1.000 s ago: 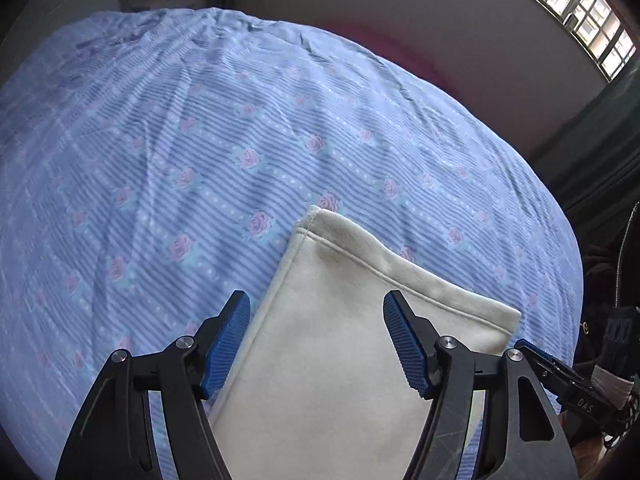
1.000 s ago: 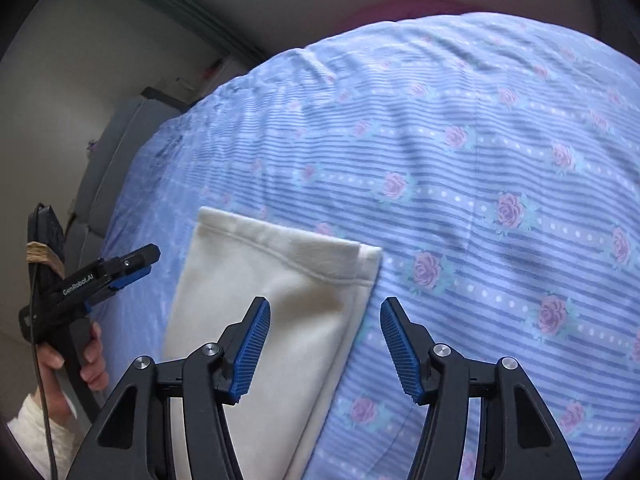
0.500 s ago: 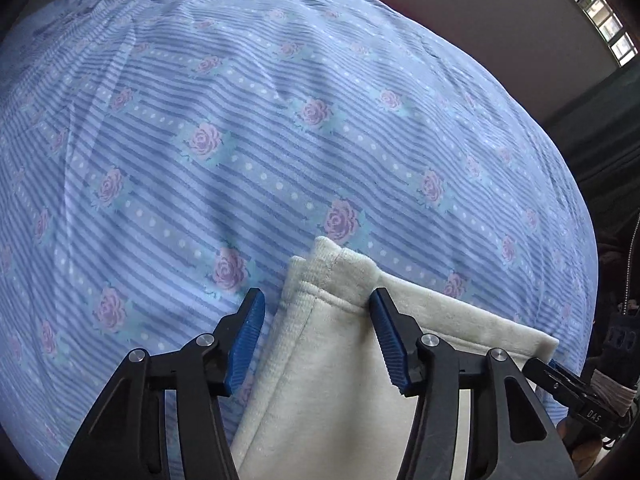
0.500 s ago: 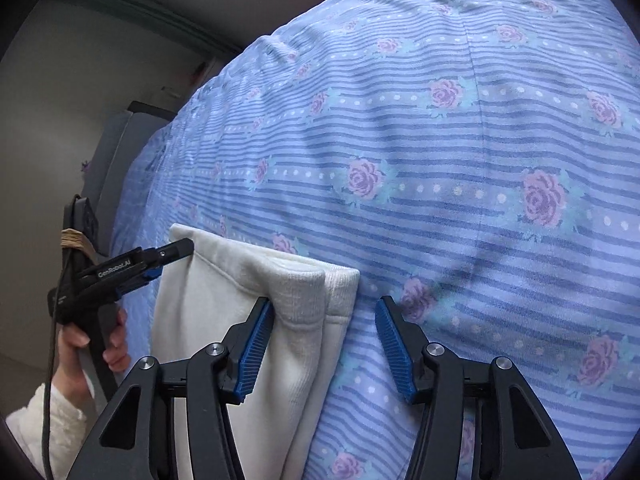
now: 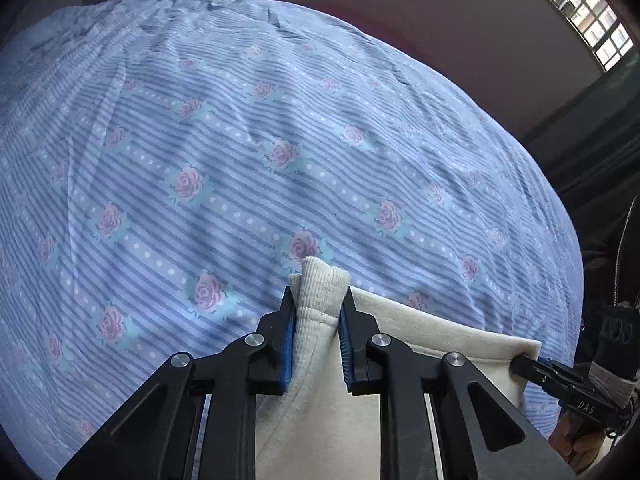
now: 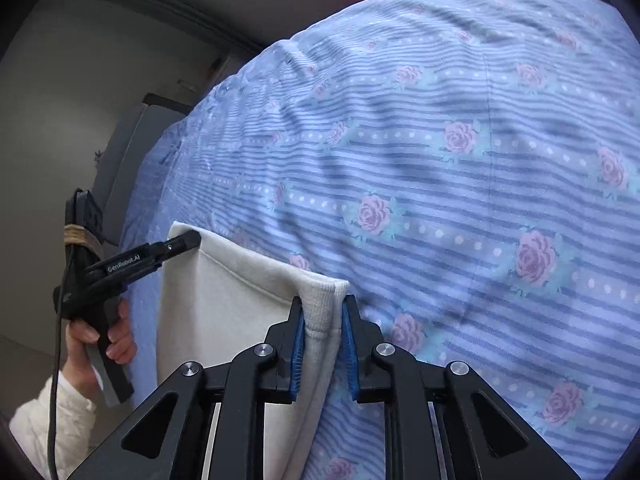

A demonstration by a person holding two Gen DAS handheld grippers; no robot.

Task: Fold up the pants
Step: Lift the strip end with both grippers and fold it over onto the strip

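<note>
The cream pants [image 5: 420, 344] lie folded at the near edge of a bed. My left gripper [image 5: 316, 308] is shut on the ribbed cuff corner at the pants' left end, which bunches up between the blue pads. My right gripper [image 6: 323, 316] is shut on the ribbed corner at the right end of the pants [image 6: 224, 304]. Each gripper shows in the other's view: the right one [image 5: 532, 364] at the far corner, the left one [image 6: 188, 242] at the far corner, held by a hand.
The bed is covered by a blue striped sheet with pink roses [image 5: 280, 152], also in the right wrist view [image 6: 460, 168]. A wall and a barred window [image 5: 580, 12] lie beyond it. A grey piece of furniture [image 6: 128, 152] stands past the bed's left side.
Both grippers moved forward onto the pants' far corners and closed on them. The left corner now bunches up between the pads.
</note>
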